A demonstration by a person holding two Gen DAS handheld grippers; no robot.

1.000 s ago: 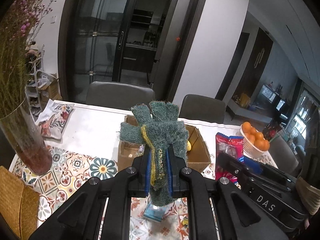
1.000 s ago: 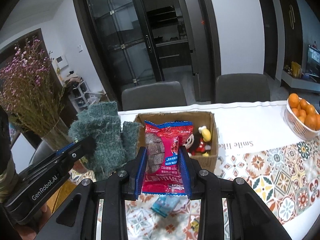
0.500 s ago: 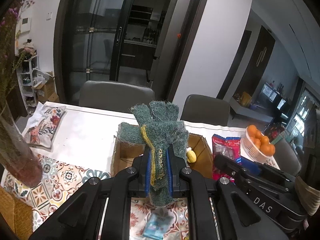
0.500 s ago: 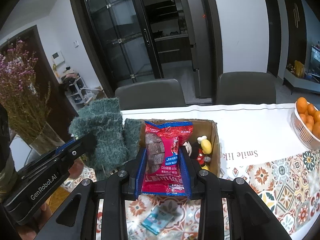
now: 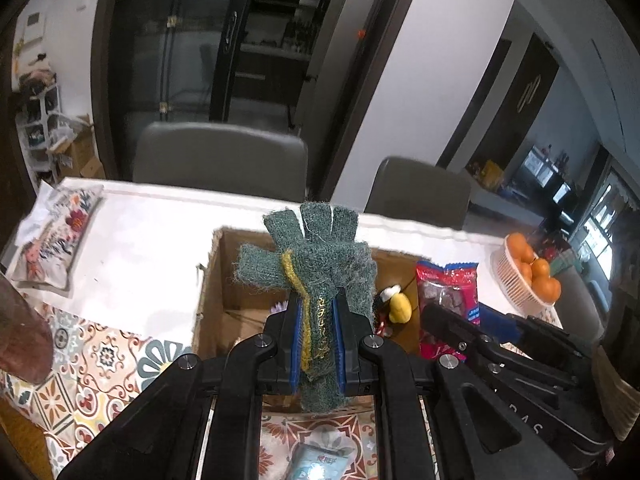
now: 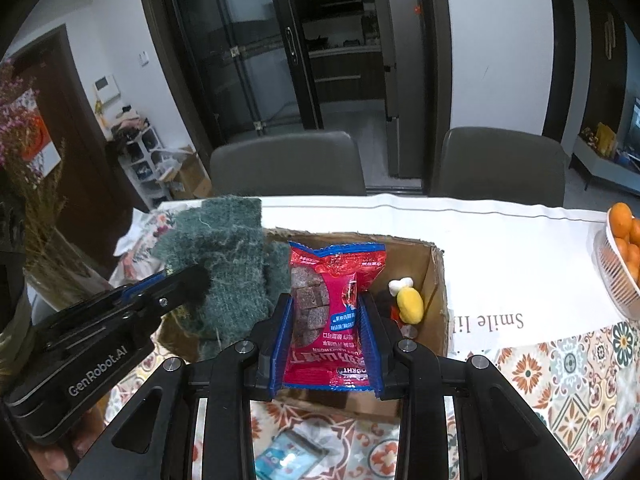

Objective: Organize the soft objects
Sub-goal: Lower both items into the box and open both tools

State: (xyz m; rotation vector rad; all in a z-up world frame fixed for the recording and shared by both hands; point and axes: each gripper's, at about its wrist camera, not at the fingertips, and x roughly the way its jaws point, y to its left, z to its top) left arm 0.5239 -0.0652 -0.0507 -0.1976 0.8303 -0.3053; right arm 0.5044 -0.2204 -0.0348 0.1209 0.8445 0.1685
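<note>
Your left gripper (image 5: pixel 316 332) clamps the green glove (image 5: pixel 316 264) and your right gripper (image 6: pixel 326 336) pinches the red snack packet (image 6: pixel 334 300), both above the cardboard box (image 6: pixel 436 292) (plush toy (image 6: pixel 410 304) already inside), neither dropped in yet.

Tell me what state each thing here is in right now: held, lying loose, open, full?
Left hand-held gripper: shut on the green glove.
Green glove: clamped at the cuff, held above the box.
Right hand-held gripper: shut on the red snack packet.
Red snack packet: sealed, held upright.
Cardboard box: open-topped, a plush toy inside.
Plush toy: lying in the box.
Basket of oranges: full, on the table.
Blue packet: loose on the tablecloth.
</note>
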